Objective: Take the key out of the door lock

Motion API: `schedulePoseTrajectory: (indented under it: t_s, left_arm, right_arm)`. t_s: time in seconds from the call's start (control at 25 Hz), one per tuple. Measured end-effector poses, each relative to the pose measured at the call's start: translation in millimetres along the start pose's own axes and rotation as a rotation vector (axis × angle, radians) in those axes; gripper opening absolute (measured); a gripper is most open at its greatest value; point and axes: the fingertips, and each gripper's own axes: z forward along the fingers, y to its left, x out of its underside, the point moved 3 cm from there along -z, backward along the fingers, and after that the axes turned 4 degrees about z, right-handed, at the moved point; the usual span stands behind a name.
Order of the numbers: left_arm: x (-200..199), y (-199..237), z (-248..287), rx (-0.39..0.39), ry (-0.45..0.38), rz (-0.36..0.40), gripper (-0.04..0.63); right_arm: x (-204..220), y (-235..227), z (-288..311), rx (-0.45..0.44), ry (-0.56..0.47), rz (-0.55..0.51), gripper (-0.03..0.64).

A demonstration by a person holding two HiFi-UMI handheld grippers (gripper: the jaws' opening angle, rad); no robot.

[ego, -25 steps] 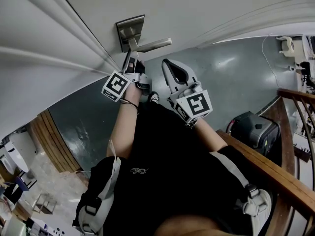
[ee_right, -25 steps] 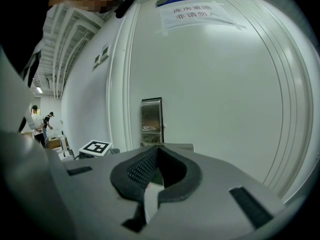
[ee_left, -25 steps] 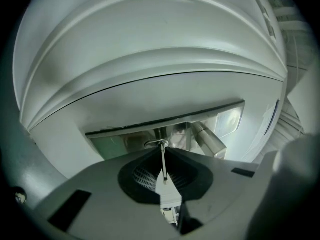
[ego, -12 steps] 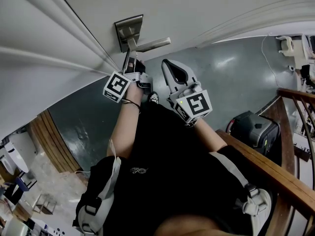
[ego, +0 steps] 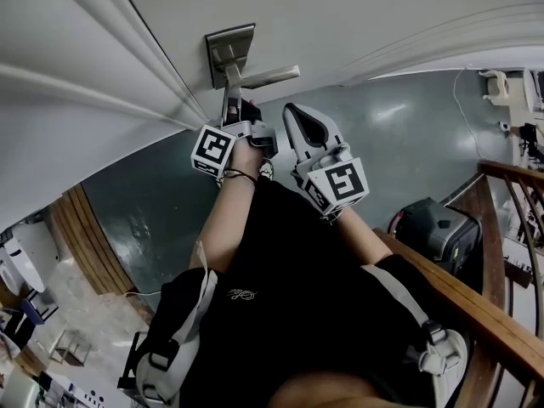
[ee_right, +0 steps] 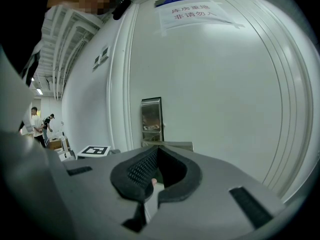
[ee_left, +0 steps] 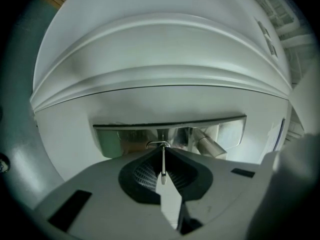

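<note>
A steel lock plate (ego: 223, 48) with a lever handle (ego: 270, 76) sits on the white door. My left gripper (ego: 230, 100) reaches up to the plate just below the handle. In the left gripper view its jaws are shut on the thin key (ee_left: 163, 160), seen edge-on, with the plate (ee_left: 125, 136) right behind the tips (ee_left: 162, 148). Whether the blade is still in the lock is hidden. My right gripper (ego: 290, 111) hovers beside it, shut and empty, and points at the plate (ee_right: 151, 115) and the handle (ee_right: 175, 145).
A paper notice (ee_right: 195, 13) is taped high on the door. A wooden railing (ego: 476, 308) and a dark case (ego: 435, 228) stand to my right on the green floor (ego: 399, 134). People stand far off at the left (ee_right: 35, 121).
My left gripper has shifted slightly to the right below the lock plate, still shut on the key. The right gripper has hardly moved.
</note>
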Motion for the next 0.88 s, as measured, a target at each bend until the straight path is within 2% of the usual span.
schedulePoseTrajectory:
  t_s: [0.44,0.64,0.88]
  left_arm:
    - [-2.1,1.1,-2.9,-0.008,-0.039,0.023,0.036]
    - [-2.4,1.9,-5.1,0.005,-0.048,-0.018,0.035]
    - [-2.3,0.3,-4.8,0.015,-0.047,-0.032,0.035]
  right_arm:
    - [1.6,1.5,-5.1,-0.011,-0.005,0.0,0.008]
    - [1.7,0.4,-6.6,-0.01,-0.003,0.004,0.008]
    - [-2.5,-5.1,-4.3,-0.005,-0.007,0.005,0.008]
